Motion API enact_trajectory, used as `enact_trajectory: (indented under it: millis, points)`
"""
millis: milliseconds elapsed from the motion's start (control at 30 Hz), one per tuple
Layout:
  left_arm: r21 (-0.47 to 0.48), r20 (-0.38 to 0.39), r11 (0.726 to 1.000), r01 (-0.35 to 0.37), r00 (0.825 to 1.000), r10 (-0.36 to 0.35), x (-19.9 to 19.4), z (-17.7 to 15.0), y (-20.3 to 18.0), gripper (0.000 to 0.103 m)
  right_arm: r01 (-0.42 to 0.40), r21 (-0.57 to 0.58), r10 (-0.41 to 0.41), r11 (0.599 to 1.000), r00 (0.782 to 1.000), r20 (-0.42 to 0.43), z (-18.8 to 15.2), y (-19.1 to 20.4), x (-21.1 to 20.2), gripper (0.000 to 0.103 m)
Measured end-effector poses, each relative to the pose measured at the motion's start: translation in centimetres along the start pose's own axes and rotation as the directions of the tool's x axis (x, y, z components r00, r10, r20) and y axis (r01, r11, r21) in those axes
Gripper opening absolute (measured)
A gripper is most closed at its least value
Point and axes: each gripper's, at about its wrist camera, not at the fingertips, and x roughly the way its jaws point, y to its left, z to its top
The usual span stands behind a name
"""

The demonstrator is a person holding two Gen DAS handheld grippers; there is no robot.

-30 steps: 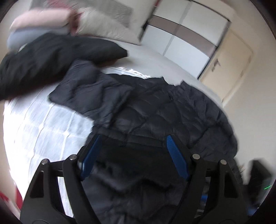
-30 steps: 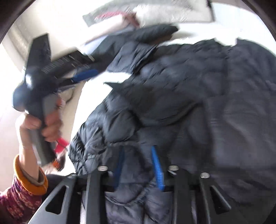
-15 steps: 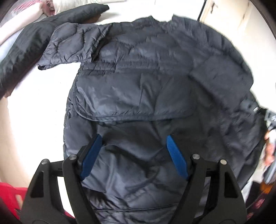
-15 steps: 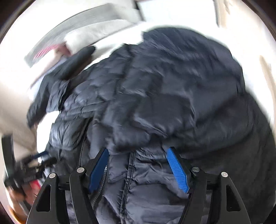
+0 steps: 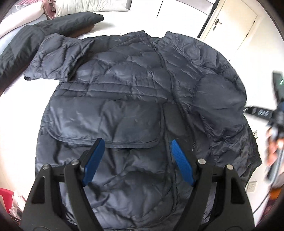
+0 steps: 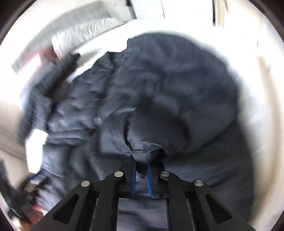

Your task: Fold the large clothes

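A dark navy quilted jacket (image 5: 134, 99) lies spread front-up on a white bed (image 5: 17, 110), collar at the far end, one sleeve out to the left. My left gripper (image 5: 136, 144) is open and empty, hovering over the jacket's lower front. In the right wrist view, which is blurred, my right gripper (image 6: 142, 170) is shut on a bunched fold of the jacket (image 6: 159, 99) near its right edge. The right gripper also shows blurred at the right edge of the left wrist view (image 5: 273, 113).
A second dark garment (image 5: 35, 35) lies at the bed's far left, by white and pink pillows (image 5: 85, 7). A cream door (image 5: 234, 23) and wardrobe stand beyond the bed. A red object (image 5: 5, 197) sits low at the left.
My right gripper has closed from open onto a fold of the jacket. My left gripper stays open above the jacket's lower front, with a small shift of view.
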Motion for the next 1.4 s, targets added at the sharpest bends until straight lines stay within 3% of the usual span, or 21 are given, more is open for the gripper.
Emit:
enact_trajectory:
  millis: [67,167,267,367,467,500,533,600,633,667,700,733,767,800,867,933,1000,1133,1233,1300,1400]
  points:
    - [0.003,-0.010,1.000,-0.013,1.000,0.013,0.6,0.2,-0.1,0.078,0.183,-0.102,-0.183,0.978,0.983,0.003,1.5,-1.2,-1.7,0.009]
    - [-0.001,-0.015,1.000,-0.023,1.000,0.023,1.3,0.5,0.1,0.078,0.435,-0.169,-0.438,0.884,0.899,0.021,4.1,-4.1,-3.1,0.009]
    - [-0.016,-0.018,1.000,-0.026,0.999,0.026,1.9,1.0,0.5,0.078,0.702,-0.200,-0.702,0.683,0.707,0.085,7.0,-7.8,-3.6,0.009]
    - [-0.029,-0.028,0.999,-0.032,0.999,0.032,2.6,1.4,0.8,0.078,0.819,-0.186,-0.819,0.542,0.565,0.100,9.5,-11.0,-3.3,0.009]
    - [-0.031,-0.036,0.999,-0.041,0.999,0.040,3.2,1.7,0.6,0.078,0.910,-0.194,-0.910,0.367,0.394,0.127,11.6,-13.6,-1.7,0.009]
    - [-0.031,-0.036,0.998,-0.046,0.998,0.045,3.4,1.8,0.6,0.078,0.936,-0.210,-0.939,0.281,0.313,0.142,12.1,-14.4,-0.8,0.009]
    - [-0.031,-0.036,0.998,-0.050,0.998,0.049,3.6,2.0,0.5,0.078,0.959,-0.231,-0.966,0.162,0.202,0.162,12.5,-15.6,0.5,0.009]
    - [-0.032,-0.035,0.998,-0.054,0.998,0.053,3.7,2.0,0.5,0.078,0.973,-0.231,-0.987,-0.016,0.022,0.159,12.7,-17.9,1.8,0.010]
    - [-0.028,-0.034,0.998,-0.056,0.998,0.055,3.8,2.0,0.4,0.078,0.977,-0.209,-0.990,-0.052,-0.024,0.138,12.7,-18.9,1.9,0.010]
    - [-0.025,-0.034,0.998,-0.056,0.998,0.055,3.7,2.0,0.4,0.078,0.986,-0.160,-0.995,-0.039,-0.024,0.094,12.6,-20.0,1.6,0.011]
    - [-0.024,-0.033,0.998,-0.055,0.998,0.054,3.7,2.0,0.4,0.078,0.992,-0.124,-0.998,-0.003,0.005,0.062,12.5,-20.5,1.3,0.014]
    - [-0.025,-0.032,0.998,-0.054,0.998,0.053,3.6,2.1,0.5,0.078,0.994,-0.048,-0.995,0.101,0.101,0.006,12.4,-21.0,0.6,0.015]
    - [-0.029,-0.030,0.998,-0.051,0.998,0.050,3.6,2.2,0.5,0.078,0.985,-0.008,-0.985,0.174,0.174,-0.016,12.3,-21.2,0.3,0.020]
    - [-0.033,-0.029,0.998,-0.050,0.998,0.049,3.6,2.2,0.6,0.078,0.956,0.053,-0.956,0.289,0.291,-0.046,12.0,-21.2,-0.1,0.028]
    - [-0.043,-0.027,0.998,-0.046,0.999,0.045,3.7,2.5,0.7,0.078,0.882,0.138,-0.885,0.451,0.462,-0.056,11.5,-20.5,-0.8,0.040]
    - [-0.051,-0.026,0.998,-0.043,0.999,0.042,3.7,2.6,0.9,0.078,0.798,0.184,-0.808,0.574,0.588,-0.027,10.9,-19.1,-1.6,0.050]
    - [-0.058,-0.018,0.997,-0.053,0.998,0.052,3.5,2.7,1.2,0.078,0.714,0.183,-0.729,0.676,0.684,0.027,10.0,-16.5,-2.5,0.059]
    - [-0.069,0.005,0.994,-0.086,0.996,0.086,3.0,2.9,1.8,0.078,0.541,0.134,-0.555,0.830,0.824,0.115,7.3,-10.8,-4.2,0.068]
    - [-0.082,0.022,0.989,-0.120,0.992,0.122,2.7,3.1,2.3,0.079,0.379,0.115,-0.393,0.918,0.906,0.159,5.4,-7.1,-4.7,0.074]
    - [-0.098,0.025,0.985,-0.139,0.990,0.142,2.5,3.2,2.8,0.081,0.275,0.099,-0.289,0.956,0.942,0.170,3.7,-4.7,-4.5,0.075]
    - [-0.120,0.021,0.980,-0.156,0.987,0.160,2.2,3.2,3.5,0.082,0.174,0.080,-0.186,0.981,0.965,0.185,0.5,-1.3,-4.2,0.076]
